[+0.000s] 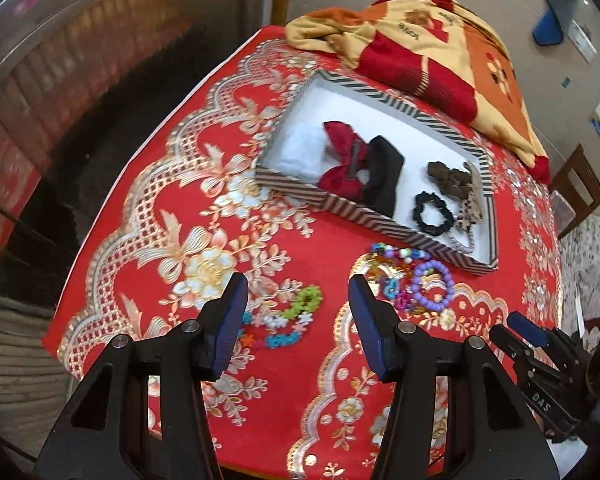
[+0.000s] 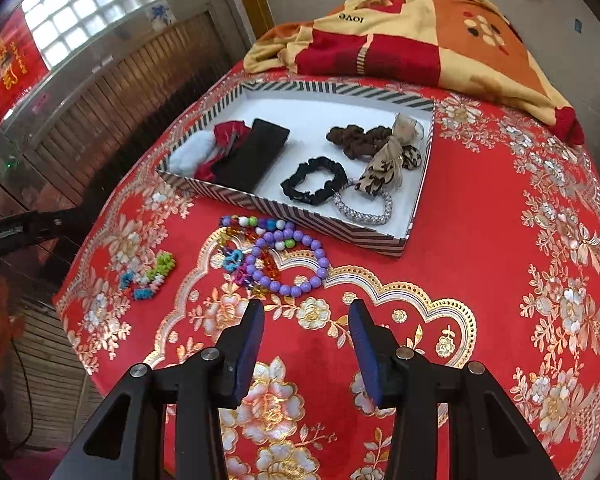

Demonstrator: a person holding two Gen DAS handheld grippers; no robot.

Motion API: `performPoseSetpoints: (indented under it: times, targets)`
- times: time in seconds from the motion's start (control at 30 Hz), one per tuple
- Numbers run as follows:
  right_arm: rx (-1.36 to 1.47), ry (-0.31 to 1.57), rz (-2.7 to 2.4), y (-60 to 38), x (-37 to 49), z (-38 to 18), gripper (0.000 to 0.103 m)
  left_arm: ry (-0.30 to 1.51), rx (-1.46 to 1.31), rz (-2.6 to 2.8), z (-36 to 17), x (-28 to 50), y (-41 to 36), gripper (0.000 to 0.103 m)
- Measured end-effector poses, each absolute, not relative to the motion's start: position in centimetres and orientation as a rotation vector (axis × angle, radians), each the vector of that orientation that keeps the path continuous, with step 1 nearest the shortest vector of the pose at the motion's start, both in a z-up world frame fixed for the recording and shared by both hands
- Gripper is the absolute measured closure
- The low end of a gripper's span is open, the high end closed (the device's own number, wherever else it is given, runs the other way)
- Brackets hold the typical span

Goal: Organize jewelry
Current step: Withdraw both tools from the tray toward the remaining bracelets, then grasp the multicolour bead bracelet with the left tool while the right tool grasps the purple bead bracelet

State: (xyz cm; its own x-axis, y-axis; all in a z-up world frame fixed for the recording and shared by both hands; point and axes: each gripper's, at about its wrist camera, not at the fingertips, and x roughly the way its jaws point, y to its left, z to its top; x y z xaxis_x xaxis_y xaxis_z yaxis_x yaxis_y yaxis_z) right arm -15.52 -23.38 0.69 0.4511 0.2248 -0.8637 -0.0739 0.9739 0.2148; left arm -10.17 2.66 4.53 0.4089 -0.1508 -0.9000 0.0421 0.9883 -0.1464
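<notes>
Two grippers, both spread wide with nothing between the pads. From its own camera, the left gripper (image 1: 298, 292) hovers over the red embroidered cloth (image 1: 320, 248) covering the counter, and the right gripper (image 2: 306, 316) does the same further along.

In the right wrist view, the striped tray (image 2: 300, 216) sits at about 12 o'clock from the right gripper. Inside it: a black scrunchie (image 2: 314, 180), a silver stretchy band (image 2: 364, 208) touching the leopard-print bow (image 2: 384, 168), a brown scrunchie (image 2: 358, 140), plus a black pouch (image 2: 252, 154) overlapping a red bow (image 2: 228, 132) and something white and fluffy (image 2: 190, 152) at the left end.

Loose jewelry is out on the cloth, just in front of the tray's near wall. The purple bead bracelet (image 2: 292, 262) lies at roughly 11 o'clock from the right gripper, tangled up with a multicolor bead strand (image 2: 256, 224) (hard to tell where one ends). Further out at 10 o'clock is a green-and-blue flower bracelet (image 2: 150, 274); in the left wrist view that one (image 1: 288, 316) sits right between the left gripper's fingers.

A patchwork blanket (image 2: 420, 32) is heaped behind the tray.
</notes>
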Motion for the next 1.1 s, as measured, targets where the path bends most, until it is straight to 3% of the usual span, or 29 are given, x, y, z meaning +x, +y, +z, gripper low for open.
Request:
performPoseSetpoints:
  times: [0.2, 0.67, 0.73, 0.8, 1.1]
  targets:
    - [0.149, 1.121, 0.172, -23.5, -13.5, -1.4, 0.061, 1.189, -0.141, -0.143, 2.9, -9.7, 3.0, 0.045]
    - [0.072, 1.143, 0.134, -22.3, -9.3, -5.1, 0.061, 1.281, -0.074, -0.268, -0.5, -6.5, -0.9, 0.045]
    - [0.046, 1.142, 0.125, -22.3, -9.3, -5.0, 0.065, 1.293, -0.073, -0.263, -0.8, -5.9, -1.0, 0.045]
    - [0.016, 1.146, 0.113, -22.4, -9.6, -4.9, 0.075, 1.306, -0.073, -0.262, -1.2, -5.3, -1.2, 0.045]
    - [0.144, 1.181, 0.067, -26.8, -12.1, -4.5, 0.076, 1.354, -0.092, -0.249, -3.0, -2.9, -3.2, 0.045]
